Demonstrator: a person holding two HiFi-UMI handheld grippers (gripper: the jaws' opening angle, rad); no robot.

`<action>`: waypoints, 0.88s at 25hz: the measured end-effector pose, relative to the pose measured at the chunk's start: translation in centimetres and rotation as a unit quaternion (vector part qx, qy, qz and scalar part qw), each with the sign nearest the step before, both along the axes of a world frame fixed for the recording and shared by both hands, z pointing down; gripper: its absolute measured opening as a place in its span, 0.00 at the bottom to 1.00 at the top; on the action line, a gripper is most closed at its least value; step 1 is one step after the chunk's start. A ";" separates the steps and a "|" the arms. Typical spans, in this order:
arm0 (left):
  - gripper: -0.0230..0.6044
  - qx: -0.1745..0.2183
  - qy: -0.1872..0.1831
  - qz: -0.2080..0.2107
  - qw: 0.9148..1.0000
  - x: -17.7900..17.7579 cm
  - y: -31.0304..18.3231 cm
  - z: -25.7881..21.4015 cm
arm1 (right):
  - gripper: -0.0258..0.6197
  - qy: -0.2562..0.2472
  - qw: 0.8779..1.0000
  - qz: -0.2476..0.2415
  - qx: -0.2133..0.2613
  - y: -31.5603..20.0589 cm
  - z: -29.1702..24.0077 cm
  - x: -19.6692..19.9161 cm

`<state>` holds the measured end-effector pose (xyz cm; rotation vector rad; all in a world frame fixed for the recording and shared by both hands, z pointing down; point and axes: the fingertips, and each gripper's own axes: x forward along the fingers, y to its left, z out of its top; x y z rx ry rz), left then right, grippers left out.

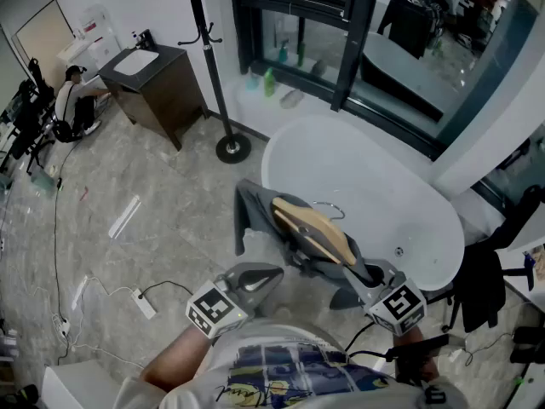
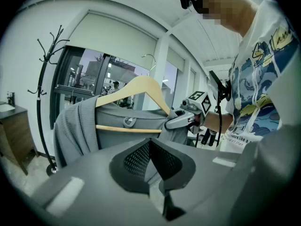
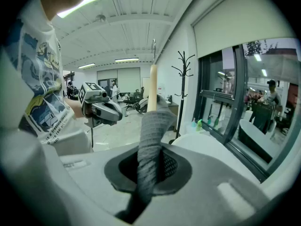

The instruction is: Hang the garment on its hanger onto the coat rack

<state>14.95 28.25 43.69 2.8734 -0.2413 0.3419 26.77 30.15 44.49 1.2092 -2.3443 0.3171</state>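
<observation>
A grey garment (image 1: pixel 255 207) hangs on a wooden hanger (image 1: pixel 311 224) with a metal hook, held up over the near rim of the bathtub. My right gripper (image 1: pixel 362 273) is shut on the garment's shoulder at the hanger's end; in the right gripper view the fabric (image 3: pixel 150 135) runs between its jaws, with the wooden tip (image 3: pixel 152 88) above. In the left gripper view the hanger (image 2: pixel 141 86) and garment (image 2: pixel 77 126) hang just ahead. My left gripper (image 1: pixel 274 273) hovers beside the garment's lower edge, shut and holding nothing. The black coat rack (image 1: pixel 213 58) stands beyond the tub's left end.
A white bathtub (image 1: pixel 366 186) lies under and beyond the garment, along a dark-framed window. A dark vanity cabinet (image 1: pixel 157 83) stands left of the rack. A person (image 1: pixel 72 96) crouches at far left. Cables and a power strip (image 1: pixel 143 303) lie on the floor.
</observation>
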 end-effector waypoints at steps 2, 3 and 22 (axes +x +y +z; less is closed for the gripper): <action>0.04 0.003 -0.002 -0.004 1.000 -0.4 0.0 0.1 | 0.06 -0.003 1.000 0.000 0.002 0.0 0.1 -0.2; 0.04 0.004 -0.004 -0.008 1.000 -0.7 0.0 0.2 | 0.06 -0.004 1.000 0.000 0.003 0.1 0.1 -0.3; 0.04 0.007 0.018 -0.085 0.996 -7.0 -8.7 0.6 | 0.06 -0.030 0.996 -0.088 0.014 -11.6 -2.7 -5.3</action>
